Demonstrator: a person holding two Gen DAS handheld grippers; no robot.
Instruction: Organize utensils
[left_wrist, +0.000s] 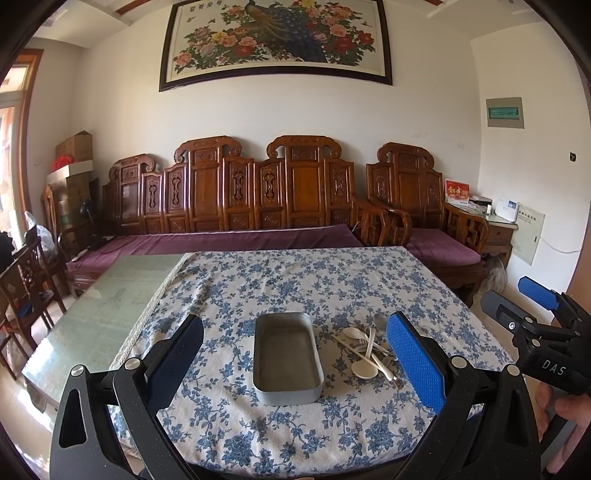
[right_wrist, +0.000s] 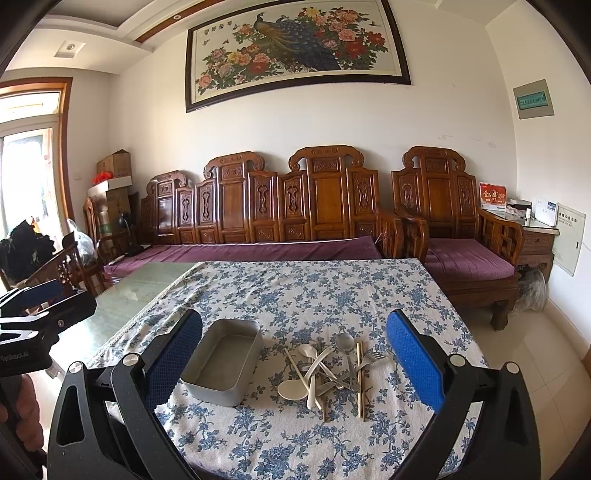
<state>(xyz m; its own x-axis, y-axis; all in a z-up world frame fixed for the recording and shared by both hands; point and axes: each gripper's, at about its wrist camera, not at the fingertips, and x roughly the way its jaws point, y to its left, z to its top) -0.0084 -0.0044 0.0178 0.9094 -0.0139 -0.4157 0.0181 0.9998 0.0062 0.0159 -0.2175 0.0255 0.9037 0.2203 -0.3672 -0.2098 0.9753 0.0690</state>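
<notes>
Nearest to us, the left gripper (left_wrist: 295, 354) hangs above the near edge of the table, its jaws spread wide with nothing between them, and the metal tray (left_wrist: 286, 391) shows in the gap between its fingers. The right gripper (right_wrist: 293, 354) hangs the same way, jaws wide apart and empty; through its gap we see both the tray (right_wrist: 207, 384) and the heap of utensils (right_wrist: 328, 369). A hand (left_wrist: 565, 417) grips the handle of the right gripper at the right edge of the left wrist view.

The tray stands empty on the floral tablecloth (left_wrist: 295, 280), rectangular with rounded corners. Just to the right of the tray, not touching it, we find the utensils (left_wrist: 369, 350) lying in a crossed pile: white plastic spoons (right_wrist: 293, 389), a metal spoon (right_wrist: 345, 341), a metal fork (right_wrist: 373, 358) and wooden chopsticks (right_wrist: 360, 384) on the side of the pile away from the tray. How many pieces lie in the pile we cannot tell.

To the left of the tray the cloth ends and the bare glass tabletop (left_wrist: 99, 317) shows. Beyond the tray, past the far edge of the table, stands a carved wooden bench (left_wrist: 236, 192) with a purple cushion, and high above it a framed peacock painting (left_wrist: 277, 40) hangs on the wall.
</notes>
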